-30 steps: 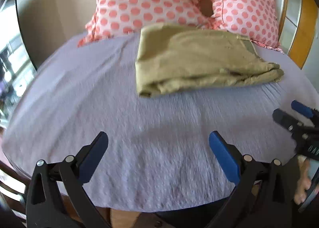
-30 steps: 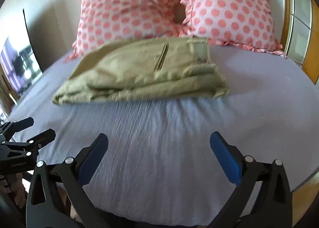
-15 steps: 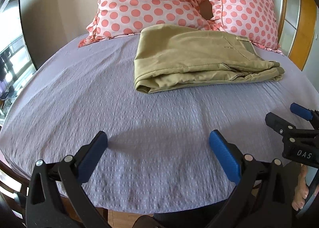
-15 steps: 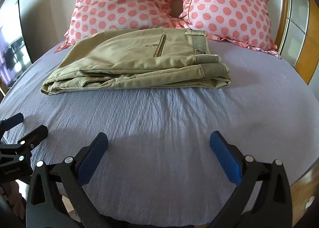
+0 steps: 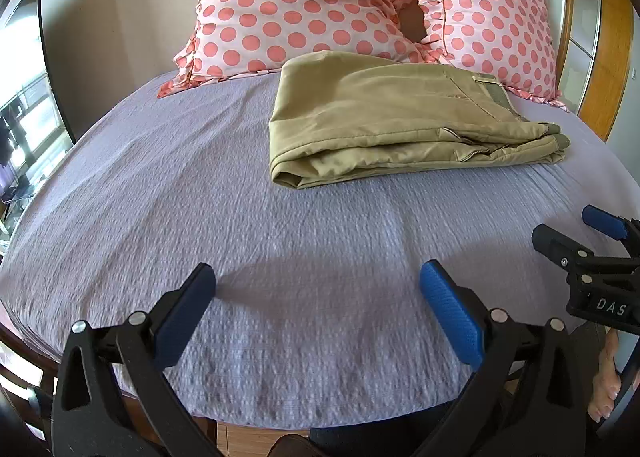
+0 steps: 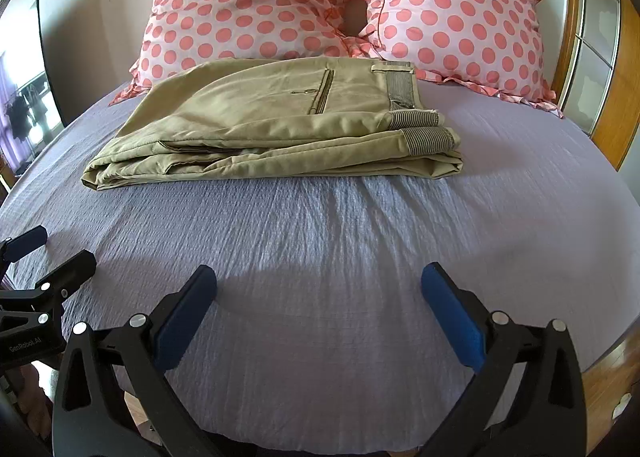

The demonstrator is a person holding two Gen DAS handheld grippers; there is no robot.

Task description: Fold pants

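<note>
Khaki pants (image 5: 400, 125) lie folded in a flat stack on the lilac bed sheet (image 5: 200, 217), just in front of the pillows; they also show in the right wrist view (image 6: 272, 129), waistband to the right. My left gripper (image 5: 316, 285) is open and empty, low over the sheet near the bed's front edge, well short of the pants. My right gripper (image 6: 318, 285) is open and empty, equally far back. Each gripper shows at the edge of the other's view, the right one (image 5: 576, 233) and the left one (image 6: 52, 253).
Two pink polka-dot pillows (image 6: 248, 5) (image 6: 460, 13) lean against the wall behind the pants. A wooden frame with glass panels (image 6: 600, 69) stands at the right. A window area (image 5: 24, 129) lies left. The bed's front edge (image 5: 320, 425) is just below the grippers.
Both grippers have drifted slightly; the pants sit a little further right in both views. The pants have not moved on the bed. Both grippers stay open.
</note>
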